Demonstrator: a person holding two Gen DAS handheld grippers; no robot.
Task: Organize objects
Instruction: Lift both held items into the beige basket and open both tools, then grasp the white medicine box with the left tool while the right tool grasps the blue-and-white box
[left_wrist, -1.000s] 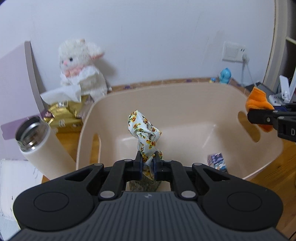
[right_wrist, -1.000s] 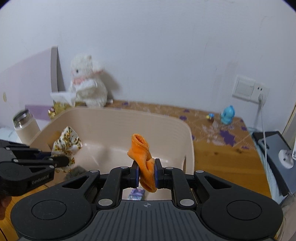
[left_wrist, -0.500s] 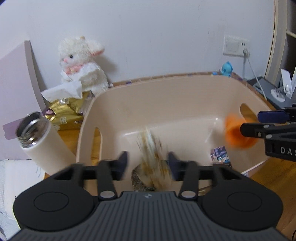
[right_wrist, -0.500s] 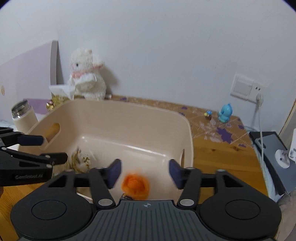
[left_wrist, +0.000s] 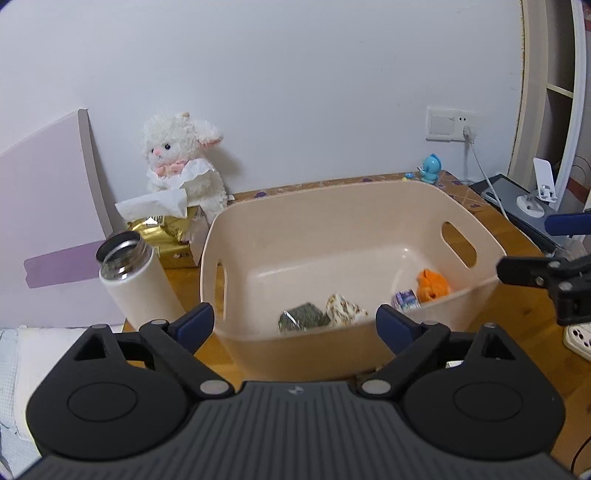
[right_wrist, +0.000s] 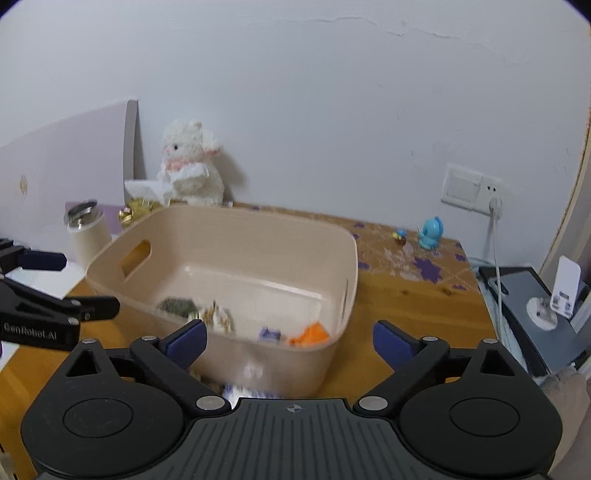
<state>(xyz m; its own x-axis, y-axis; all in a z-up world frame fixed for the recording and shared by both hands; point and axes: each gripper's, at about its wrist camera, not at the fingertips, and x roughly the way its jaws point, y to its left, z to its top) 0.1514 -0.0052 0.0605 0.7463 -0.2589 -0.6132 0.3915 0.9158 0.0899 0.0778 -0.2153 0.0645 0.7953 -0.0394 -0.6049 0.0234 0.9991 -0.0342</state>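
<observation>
Both of your drops have landed: a second ago each tool was clamped on a scrap of cloth above the tub (left_wrist: 480, 291), and now the left gripper (left_wrist: 294, 323) and right gripper (right_wrist: 290, 338) stand wide apart and empty, pulled back to the near side of the rim. The flowered cloth (left_wrist: 343, 314) lies on the tub floor near the front wall, touching a dark green bundle (left_wrist: 303, 316) on its left; the orange cloth (left_wrist: 431, 284) sits in the near right corner, just beside a small purple packet (left_wrist: 405, 298). That makes four pieces binned (something pale shows blurred below the tub's near wall in the right view, possibly your next pick). The flask (left_wrist: 129, 277) and plush lamb (left_wrist: 183, 158) wait outside, far left.
</observation>
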